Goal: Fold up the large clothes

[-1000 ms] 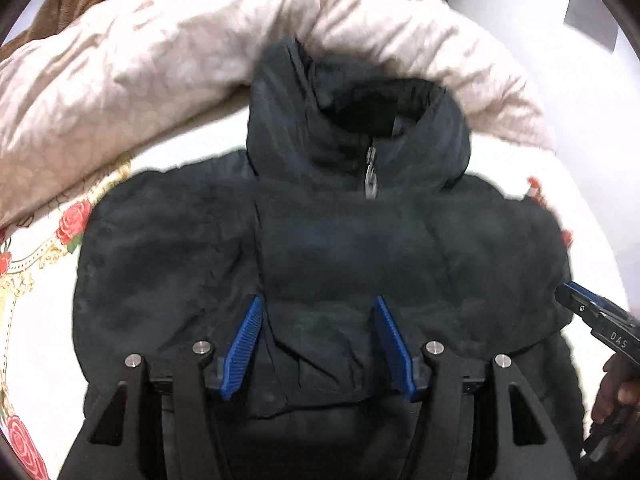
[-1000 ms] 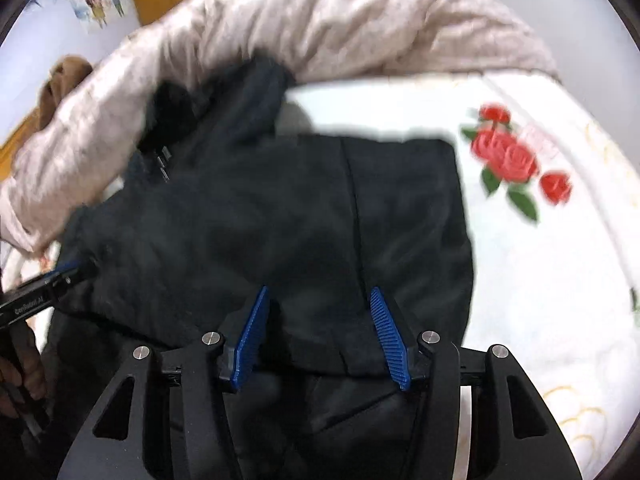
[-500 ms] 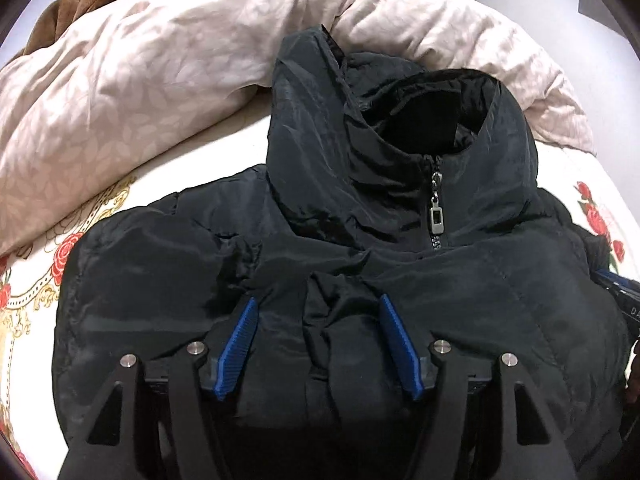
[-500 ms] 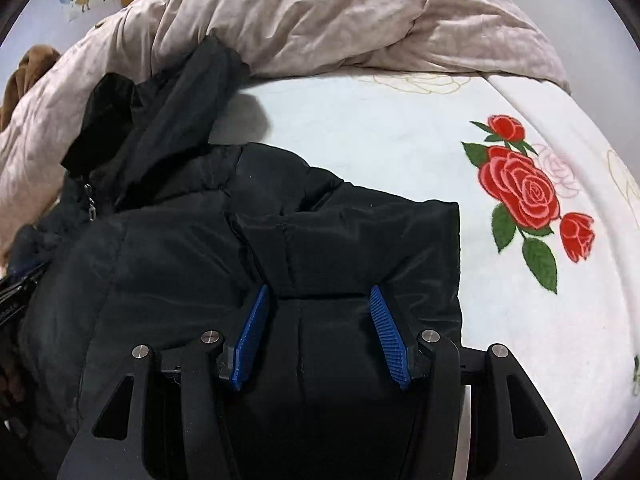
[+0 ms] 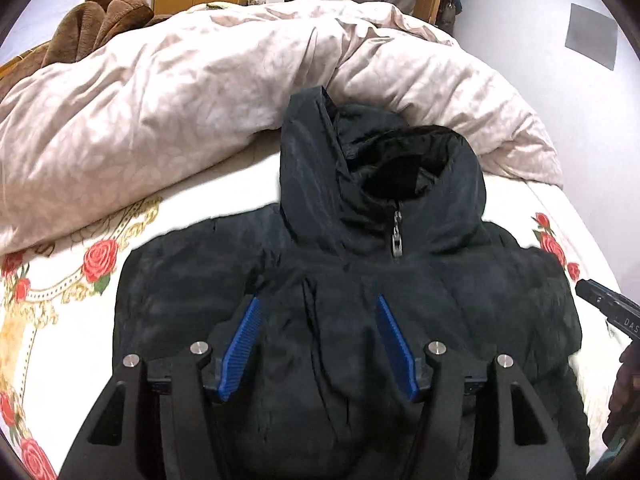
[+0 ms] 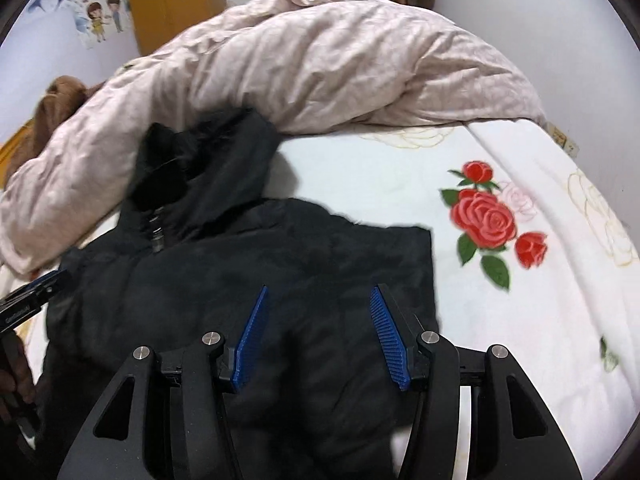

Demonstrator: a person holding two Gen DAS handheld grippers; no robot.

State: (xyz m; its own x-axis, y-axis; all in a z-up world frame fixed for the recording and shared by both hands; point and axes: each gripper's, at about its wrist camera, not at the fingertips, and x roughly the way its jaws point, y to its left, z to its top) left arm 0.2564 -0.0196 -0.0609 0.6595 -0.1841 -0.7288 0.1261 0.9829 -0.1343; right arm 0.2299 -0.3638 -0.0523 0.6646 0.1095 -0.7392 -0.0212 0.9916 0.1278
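A black hooded puffer jacket (image 5: 460, 280) lies front-up on the bed, hood (image 5: 400, 168) toward the duvet, zipper pull (image 5: 397, 240) at the collar. My left gripper (image 5: 317, 300) sits over the chest with a thick fold of jacket bunched between its blue pads; its jaws are closing on that fold. My right gripper (image 6: 319, 289) holds the jacket (image 6: 180, 280) near its right edge, fabric filling the gap between its pads. Each gripper's tip shows at the edge of the other view: right gripper (image 5: 608, 308), left gripper (image 6: 36, 292).
A crumpled pale pink duvet (image 5: 200, 100) is heaped behind the hood. The white rose-print sheet (image 6: 520, 280) lies bare to the right of the jacket. A brown garment (image 5: 100, 16) sits at the far left. A hand (image 5: 628, 380) shows at the right edge.
Both grippers pushed in toward the hood half a second ago and have drawn back and up since. The jacket fold stays between each pair of pads.
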